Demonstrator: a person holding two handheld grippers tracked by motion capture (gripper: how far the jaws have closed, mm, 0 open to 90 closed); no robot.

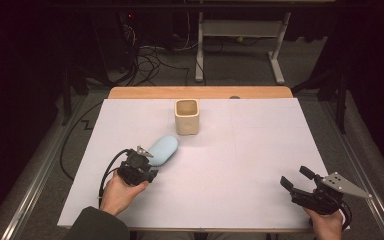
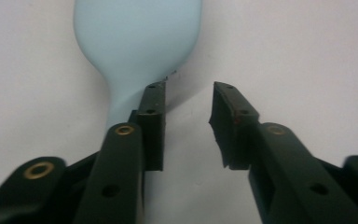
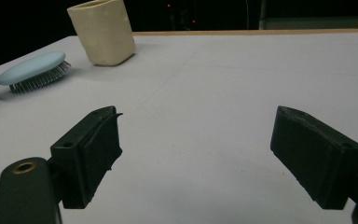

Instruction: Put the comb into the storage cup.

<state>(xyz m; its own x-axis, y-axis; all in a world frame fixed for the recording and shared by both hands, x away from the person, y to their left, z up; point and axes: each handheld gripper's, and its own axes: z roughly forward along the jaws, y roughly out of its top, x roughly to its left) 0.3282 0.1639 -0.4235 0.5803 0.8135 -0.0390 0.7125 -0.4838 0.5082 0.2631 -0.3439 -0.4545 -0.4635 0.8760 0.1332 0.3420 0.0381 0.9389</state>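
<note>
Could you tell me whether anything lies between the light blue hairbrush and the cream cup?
Nothing visible does. The hairbrush lies bristles down on the white table, its head towards the cup, with bare surface between them. The left gripper sits at the brush's handle.

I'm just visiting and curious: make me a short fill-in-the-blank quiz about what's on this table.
1. The hairbrush is light ____ in colour.
2. The brush lies with its bristles facing ____.
3. The cream cup stands ____ on the table.
4. The jaws of the right gripper stand ____, with nothing between them.

Missing words: blue; down; upright; open
</note>
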